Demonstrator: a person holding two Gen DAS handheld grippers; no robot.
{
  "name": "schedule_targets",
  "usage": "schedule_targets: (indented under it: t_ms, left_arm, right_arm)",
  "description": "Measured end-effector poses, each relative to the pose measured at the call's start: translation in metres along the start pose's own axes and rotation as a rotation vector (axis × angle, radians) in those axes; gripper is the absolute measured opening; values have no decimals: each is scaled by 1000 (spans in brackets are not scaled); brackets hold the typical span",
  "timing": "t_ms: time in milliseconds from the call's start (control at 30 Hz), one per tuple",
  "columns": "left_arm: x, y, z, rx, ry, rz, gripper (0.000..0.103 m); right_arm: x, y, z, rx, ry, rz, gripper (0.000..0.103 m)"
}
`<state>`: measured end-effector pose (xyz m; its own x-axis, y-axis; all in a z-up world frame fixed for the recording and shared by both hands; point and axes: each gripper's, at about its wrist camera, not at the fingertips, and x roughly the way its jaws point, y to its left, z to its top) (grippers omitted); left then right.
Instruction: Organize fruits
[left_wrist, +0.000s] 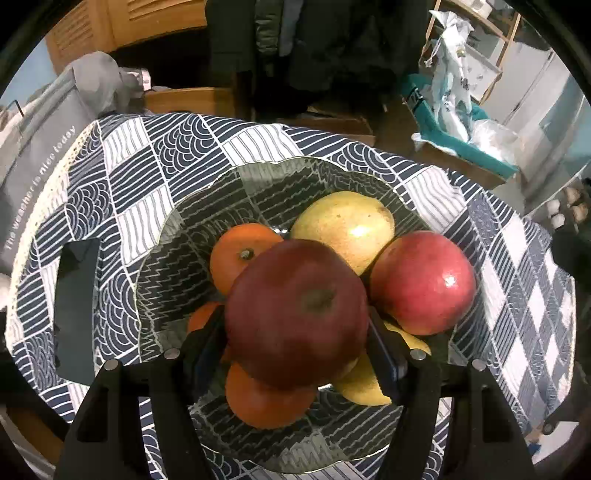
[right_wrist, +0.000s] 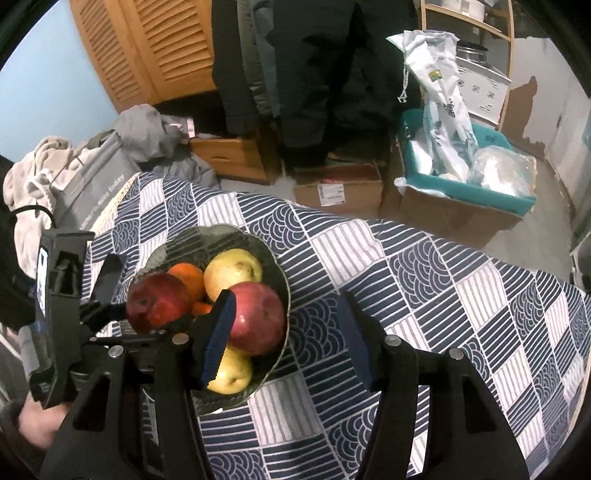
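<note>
A dark red apple (left_wrist: 295, 314) is clamped between the pads of my left gripper (left_wrist: 295, 350), which is shut on it just above a glass bowl (left_wrist: 177, 210). Under and around it in the bowl lie two oranges (left_wrist: 240, 254) (left_wrist: 266, 402), a yellow pear (left_wrist: 343, 225), a second red apple (left_wrist: 421, 280) and another yellow fruit (left_wrist: 362, 387). The right wrist view shows the same held apple (right_wrist: 159, 302) over the bowl (right_wrist: 221, 229). My right gripper (right_wrist: 286, 338) is open and holds nothing, hovering over the bowl's right rim and the cloth.
A blue-and-white patterned tablecloth (right_wrist: 406, 295) covers the table. A dark phone (left_wrist: 77, 306) lies left of the bowl. Beyond the far edge are cardboard boxes (right_wrist: 336, 188), a teal bin (right_wrist: 461, 184) and piled clothes (right_wrist: 147, 129). A person's hand (right_wrist: 33, 424) grips the left tool.
</note>
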<state>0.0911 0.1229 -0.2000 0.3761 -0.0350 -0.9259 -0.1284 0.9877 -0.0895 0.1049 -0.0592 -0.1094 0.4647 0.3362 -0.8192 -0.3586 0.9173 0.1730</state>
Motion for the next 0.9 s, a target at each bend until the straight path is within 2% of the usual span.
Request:
schedule_targets:
  t_ms: [33,133,167,367,433,533,733,900]
  left_arm:
    - [-1,-1,0,8,-6,7,72]
    - [-11,-6,2,31,-42,27,86]
    - [-15,-6,2,31,-56,30,86]
    - [-34,-10,1,38,-83,14,86]
    - [-41,-12,1,39,-93,9,86]
    - [-54,-16,-1,42,-114,-4,86]
    - [-91,-22,-4,42,-177,-25,86]
    - [-123,-29,-2,42,-245,-40,86]
  right_arm:
    - [-1,-1,0,3,-1,1,57]
    - [-1,-3,-1,9,0,1,57]
    - [-2,-4,-1,11,-2,1,57]
    - [-10,-3,-2,6,-16,-6,58]
    - [-15,-3,-2,3,-27,-20,64]
    - [-25,-2,-3,-7,-48,-38,64]
    - [-50,2,-5,-44,-103,-87,70]
    - [-73,-1,-5,-41,-155,-112,70]
